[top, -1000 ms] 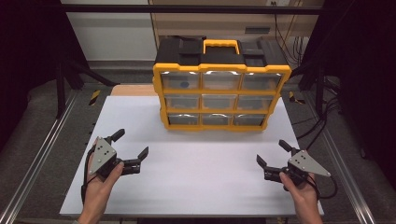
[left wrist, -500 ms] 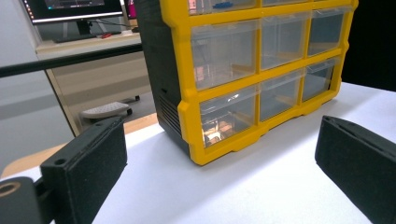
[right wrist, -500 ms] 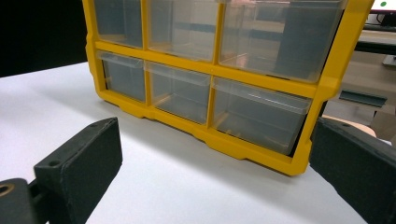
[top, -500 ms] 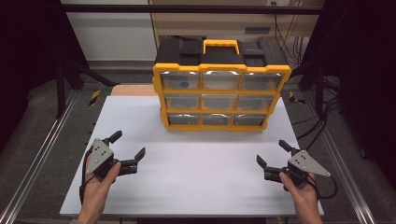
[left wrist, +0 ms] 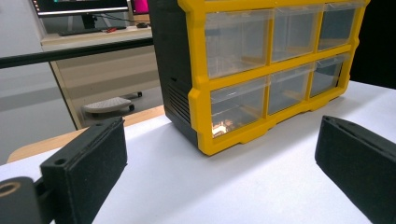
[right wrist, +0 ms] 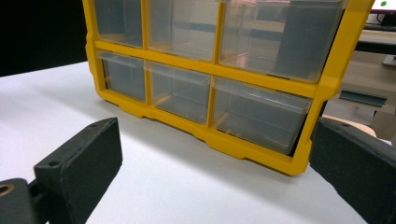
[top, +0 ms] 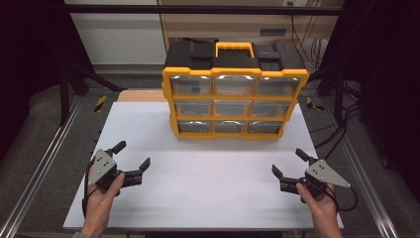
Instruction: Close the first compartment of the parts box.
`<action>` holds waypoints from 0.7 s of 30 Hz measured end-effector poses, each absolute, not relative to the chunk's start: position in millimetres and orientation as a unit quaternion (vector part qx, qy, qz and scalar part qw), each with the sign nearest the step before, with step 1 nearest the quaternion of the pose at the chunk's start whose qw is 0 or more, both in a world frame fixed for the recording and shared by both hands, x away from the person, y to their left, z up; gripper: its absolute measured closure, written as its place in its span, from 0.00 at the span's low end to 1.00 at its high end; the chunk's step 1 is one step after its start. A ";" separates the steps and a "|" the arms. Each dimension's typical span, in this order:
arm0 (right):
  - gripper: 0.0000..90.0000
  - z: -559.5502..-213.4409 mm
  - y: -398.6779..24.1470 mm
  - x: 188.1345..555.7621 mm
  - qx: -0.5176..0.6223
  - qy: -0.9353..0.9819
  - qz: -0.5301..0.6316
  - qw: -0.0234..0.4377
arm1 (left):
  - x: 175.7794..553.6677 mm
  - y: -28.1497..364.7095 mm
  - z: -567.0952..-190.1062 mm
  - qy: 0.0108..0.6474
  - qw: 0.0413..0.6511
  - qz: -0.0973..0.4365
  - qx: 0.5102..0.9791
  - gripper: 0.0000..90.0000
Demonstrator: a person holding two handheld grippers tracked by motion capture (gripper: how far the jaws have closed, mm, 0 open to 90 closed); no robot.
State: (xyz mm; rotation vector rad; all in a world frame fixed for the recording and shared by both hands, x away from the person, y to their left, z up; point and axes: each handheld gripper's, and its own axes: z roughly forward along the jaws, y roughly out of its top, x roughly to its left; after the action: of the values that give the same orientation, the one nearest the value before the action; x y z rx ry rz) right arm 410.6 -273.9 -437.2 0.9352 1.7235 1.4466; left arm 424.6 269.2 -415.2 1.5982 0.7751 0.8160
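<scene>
Tabletop (top: 208, 183), white, carries a yellow-and-black drawer cabinet (top: 233, 89) standing upright toward its far edge, clear drawers facing the person. Well in front of the cabinet and to its left sits the left gripper (top: 132, 162), fingers apart and empty; in front and to its right, the right gripper (top: 288, 163), fingers likewise apart.

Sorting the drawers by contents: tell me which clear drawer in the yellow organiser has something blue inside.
The top-left drawer of the organiser, seen from the high view. A blue spot shows through its clear front; none shows in the other eight.
</scene>
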 end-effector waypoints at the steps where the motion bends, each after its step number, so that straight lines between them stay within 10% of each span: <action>1: 0.04 -437.2 -273.9 410.5 0.361 0.664 0.557 0.345 | 424.7 269.5 -415.5 0.328 0.558 0.347 0.679 0.02; 21: 0.03 -437.6 -274.5 410.6 0.360 0.665 0.556 0.346 | 425.5 275.5 -422.8 0.327 0.555 0.348 0.681 0.02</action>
State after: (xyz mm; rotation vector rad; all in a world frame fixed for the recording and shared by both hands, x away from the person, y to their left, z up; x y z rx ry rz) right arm 410.6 -274.5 -437.6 0.9343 1.7245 1.4419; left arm 425.5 275.5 -422.8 1.6092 0.7734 0.8221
